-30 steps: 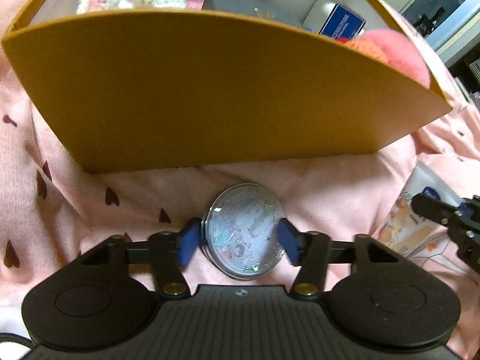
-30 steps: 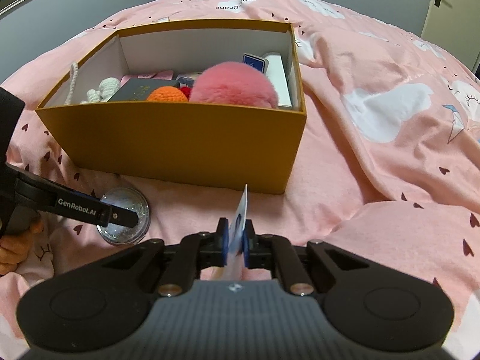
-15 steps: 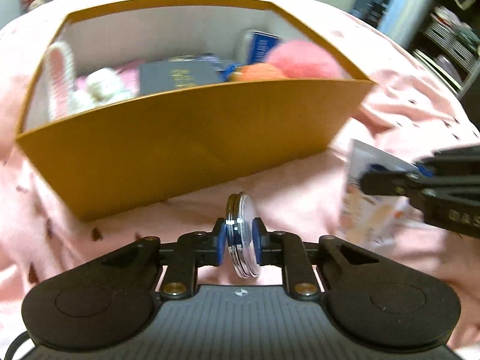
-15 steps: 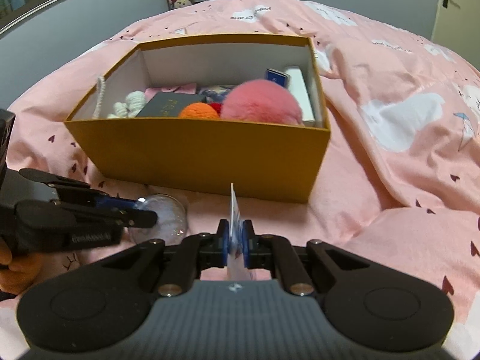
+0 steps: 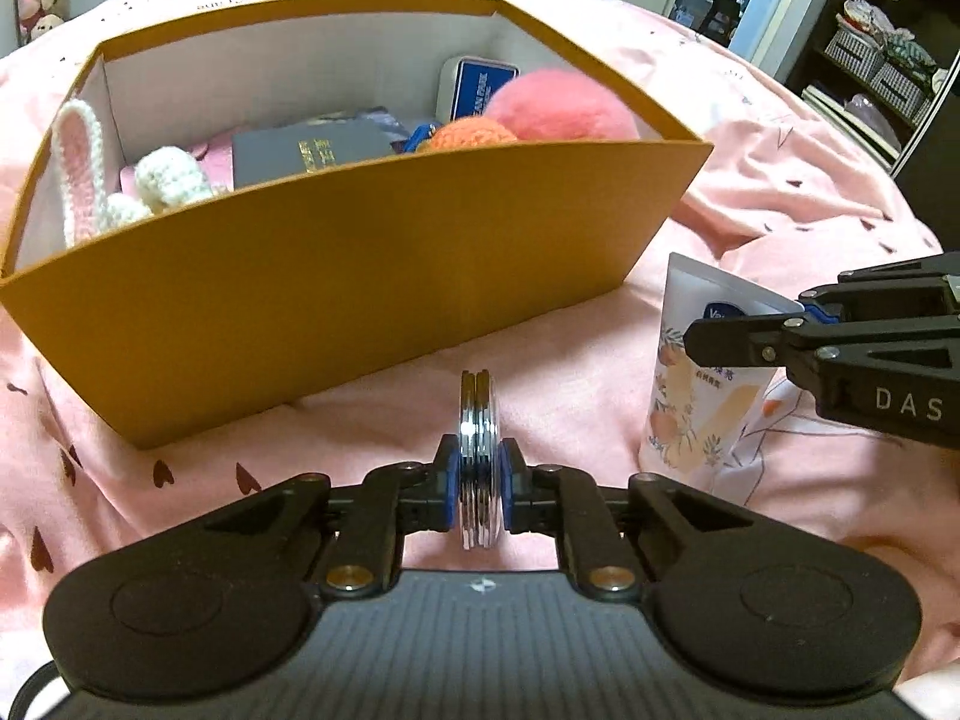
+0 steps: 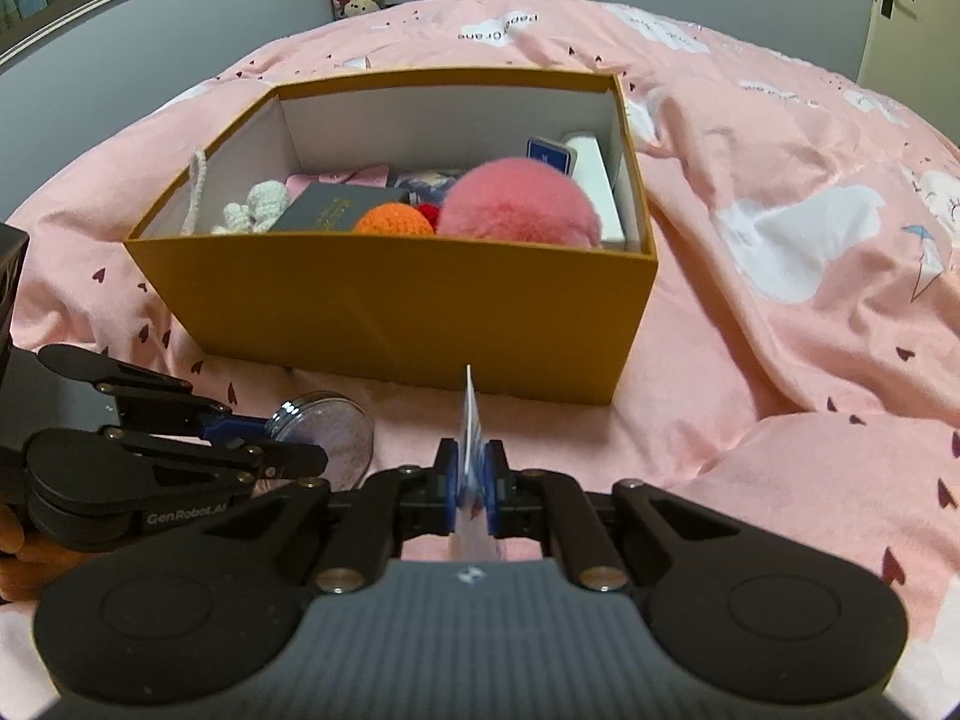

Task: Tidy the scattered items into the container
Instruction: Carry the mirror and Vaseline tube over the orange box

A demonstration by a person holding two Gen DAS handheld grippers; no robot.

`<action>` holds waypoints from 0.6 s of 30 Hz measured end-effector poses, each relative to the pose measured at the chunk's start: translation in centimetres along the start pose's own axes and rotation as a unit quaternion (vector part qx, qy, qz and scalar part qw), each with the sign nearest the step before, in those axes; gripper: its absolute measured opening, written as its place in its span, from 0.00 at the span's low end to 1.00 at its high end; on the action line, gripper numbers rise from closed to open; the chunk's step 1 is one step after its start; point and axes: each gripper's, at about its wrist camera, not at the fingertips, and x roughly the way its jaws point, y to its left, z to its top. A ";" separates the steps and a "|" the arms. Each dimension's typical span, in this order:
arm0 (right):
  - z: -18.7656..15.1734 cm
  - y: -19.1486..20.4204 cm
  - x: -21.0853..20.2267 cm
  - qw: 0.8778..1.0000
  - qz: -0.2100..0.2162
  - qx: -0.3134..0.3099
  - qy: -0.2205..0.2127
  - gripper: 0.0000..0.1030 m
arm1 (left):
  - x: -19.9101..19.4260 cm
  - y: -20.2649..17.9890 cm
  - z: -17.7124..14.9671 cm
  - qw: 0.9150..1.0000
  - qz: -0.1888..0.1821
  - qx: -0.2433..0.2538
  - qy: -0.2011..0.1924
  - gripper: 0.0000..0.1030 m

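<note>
While the box on the bed already holds most of the clutter, two things are not yet inside it. In the box lie a pink pompom, an orange ball, a dark booklet with gold lettering too small to read, white crochet pieces, and a blue-labelled tin standing at the far end, its print too blurred to make out.

The left gripper is clenched on a round clear case, held edge-on just in front of the near wall of the box and above the bedcover. The right gripper is clenched on a soft tube printed with peaches, which hangs lower, off the right front corner of the box. The tube's blue badge begins "Va", with small Chinese characters below that I cannot read.

I judge the task close to its end: both pieces are picked up and only need carrying over the rim and letting go. No other loose item shows on the bed in these views.

Other legible writing: "GenRobot.AI" on the left gripper's side, "DAS" on the right gripper's, and upside-down words on the bedcover that seem to say "Paper Crane".
</note>
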 end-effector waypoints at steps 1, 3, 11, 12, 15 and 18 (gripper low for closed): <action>0.1 0.0 -0.2 1.000 0.000 -0.002 -0.003 0.09 | -1.0 0.6 -0.2 1.000 -0.004 -0.002 -0.003 0.15; 0.5 0.1 -0.7 1.000 0.001 -0.005 -0.011 0.09 | -2.0 0.9 -0.2 1.000 -0.010 -0.005 -0.009 0.15; 2.4 0.6 -3.7 0.998 0.027 -0.014 -0.047 0.09 | -6.1 0.7 1.4 0.998 -0.032 -0.016 -0.050 0.15; 2.7 0.7 -4.2 0.998 0.029 -0.019 -0.053 0.09 | -6.4 0.4 1.8 0.998 -0.033 -0.016 -0.056 0.15; 3.7 1.2 -5.7 0.996 0.032 -0.032 -0.075 0.09 | -8.3 0.3 2.7 0.997 -0.027 -0.011 -0.074 0.15; 4.9 1.6 -7.5 0.993 0.040 -0.042 -0.101 0.09 | -9.8 0.0 3.9 0.995 -0.019 -0.007 -0.093 0.15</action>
